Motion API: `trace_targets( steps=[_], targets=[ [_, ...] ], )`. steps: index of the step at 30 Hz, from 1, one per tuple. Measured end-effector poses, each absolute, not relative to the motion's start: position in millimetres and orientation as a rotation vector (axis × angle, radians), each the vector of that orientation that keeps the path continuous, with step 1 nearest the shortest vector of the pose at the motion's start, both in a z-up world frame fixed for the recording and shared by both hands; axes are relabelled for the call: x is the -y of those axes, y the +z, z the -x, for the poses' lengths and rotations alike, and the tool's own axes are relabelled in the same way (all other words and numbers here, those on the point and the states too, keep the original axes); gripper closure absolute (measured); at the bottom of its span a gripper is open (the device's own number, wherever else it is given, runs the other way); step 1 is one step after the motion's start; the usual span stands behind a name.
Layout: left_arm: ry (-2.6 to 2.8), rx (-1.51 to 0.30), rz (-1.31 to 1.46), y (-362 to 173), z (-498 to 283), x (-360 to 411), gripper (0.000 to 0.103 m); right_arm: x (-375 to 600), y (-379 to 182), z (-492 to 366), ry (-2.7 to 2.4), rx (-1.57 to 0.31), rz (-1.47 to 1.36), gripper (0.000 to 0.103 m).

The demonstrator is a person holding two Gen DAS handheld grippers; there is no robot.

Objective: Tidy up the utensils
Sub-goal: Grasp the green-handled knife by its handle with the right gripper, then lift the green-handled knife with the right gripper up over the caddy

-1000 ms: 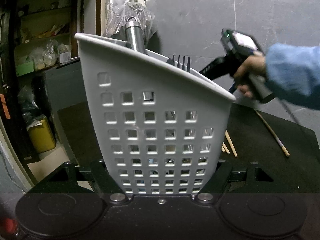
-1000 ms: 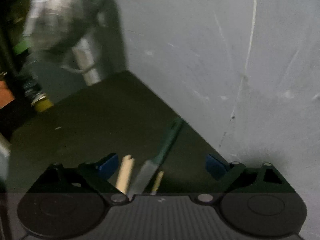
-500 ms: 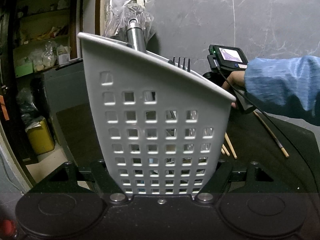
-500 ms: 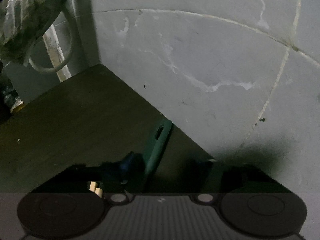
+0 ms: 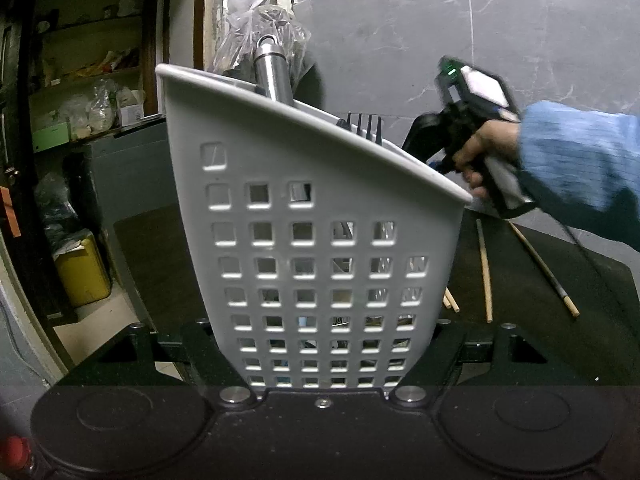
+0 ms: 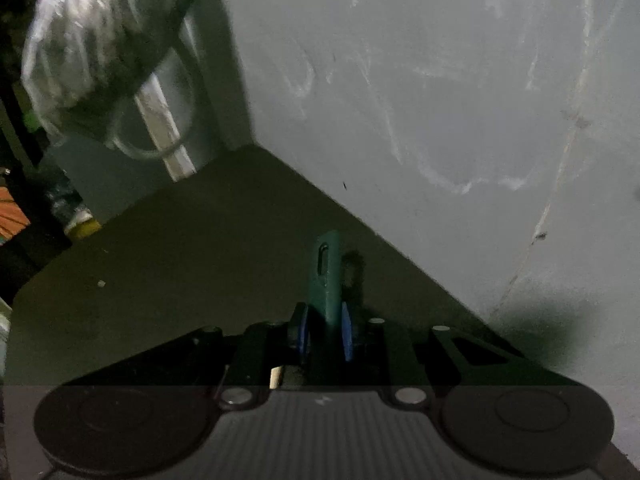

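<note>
Dark green plastic utensil handle (image 6: pixel 326 280) is flanked by the closing right gripper's (image 6: pixel 324 334) blue pads (image 6: pixel 346 334) above the black tabletop (image 6: pixel 180 272), while the white perforated plastic caddy (image 5: pixel 320 240) is clamped in the left gripper (image 5: pixel 320 364).

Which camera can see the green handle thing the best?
The right wrist view. The green handle sticks straight out between the right claw's blue pads, whose jaws are closing around it. In the left wrist view the white basket and the person's hand hide it.
</note>
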State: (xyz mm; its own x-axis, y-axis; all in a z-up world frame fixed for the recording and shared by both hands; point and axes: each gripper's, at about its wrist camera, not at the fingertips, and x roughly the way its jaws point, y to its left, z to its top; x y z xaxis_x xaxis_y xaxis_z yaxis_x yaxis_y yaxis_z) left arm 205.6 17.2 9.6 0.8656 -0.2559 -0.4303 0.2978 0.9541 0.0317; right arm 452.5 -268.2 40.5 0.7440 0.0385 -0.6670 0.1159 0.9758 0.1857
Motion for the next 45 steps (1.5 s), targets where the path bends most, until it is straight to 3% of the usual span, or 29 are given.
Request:
trace_targets(
  steps=[10,17,28,43,45],
  targets=[
    [-0.282,-0.436,-0.099,10,-205,-14,0.027,263,77,-351,0.205,-0.467,-0.215,0.090],
    [-0.276,-0.439,-0.102,11,-205,-12,0.027,250,70,-337,0.295,-0.527,-0.190,0.091],
    [-0.275,-0.439,-0.105,11,-205,-11,0.027,247,13,-337,0.321,-0.787,-0.237,0.090],
    [-0.269,-0.437,-0.107,9,-205,-10,0.027,241,5,-265,0.449,-0.872,-0.324,0.090],
    [-0.268,-0.437,-0.105,9,-205,-11,0.027,238,5,-261,0.459,-0.887,-0.296,0.086]
  ],
)
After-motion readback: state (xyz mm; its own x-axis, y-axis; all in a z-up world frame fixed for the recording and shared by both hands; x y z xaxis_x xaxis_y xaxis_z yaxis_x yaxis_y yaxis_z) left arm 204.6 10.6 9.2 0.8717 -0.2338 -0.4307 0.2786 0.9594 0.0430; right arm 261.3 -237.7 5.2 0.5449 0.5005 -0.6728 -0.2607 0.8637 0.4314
